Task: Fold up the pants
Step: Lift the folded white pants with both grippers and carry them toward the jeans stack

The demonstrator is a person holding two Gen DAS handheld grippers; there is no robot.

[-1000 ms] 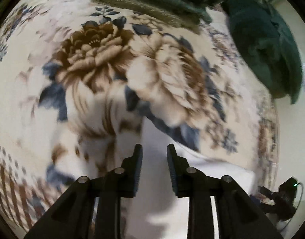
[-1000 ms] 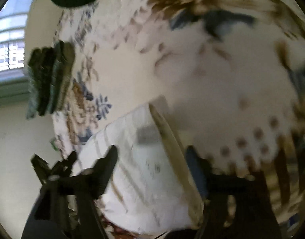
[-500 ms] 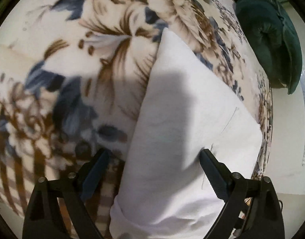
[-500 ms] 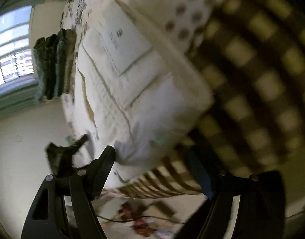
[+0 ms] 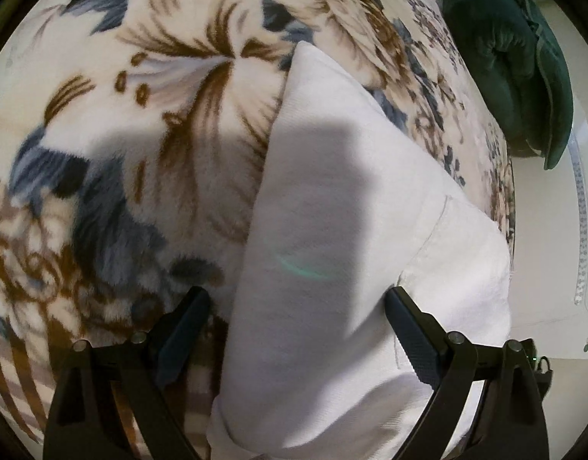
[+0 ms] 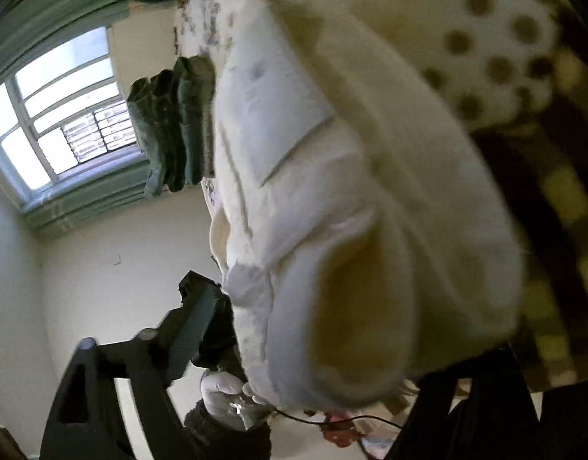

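The white pants lie folded into a long band on the floral blanket. My left gripper hovers open just above their near end. Its left finger is over the blanket beside the cloth edge, and its right finger is over the pants. In the right wrist view the pants fill the frame, blurred, with a back pocket showing. My right gripper straddles their thick folded end and its jaws are opening. One finger stands beside the cloth; the other is mostly hidden under the fold.
A dark green cushion lies at the blanket's far right edge. A stack of folded green cloth sits further along the bed, before a window. A white-gloved hand shows below the pants. Beyond the bed edge is pale wall.
The left gripper's jaws went from nearly shut to wide apart, and it dropped over the pants' end. The right gripper swung low toward the folded end, and its jaws spread wider.
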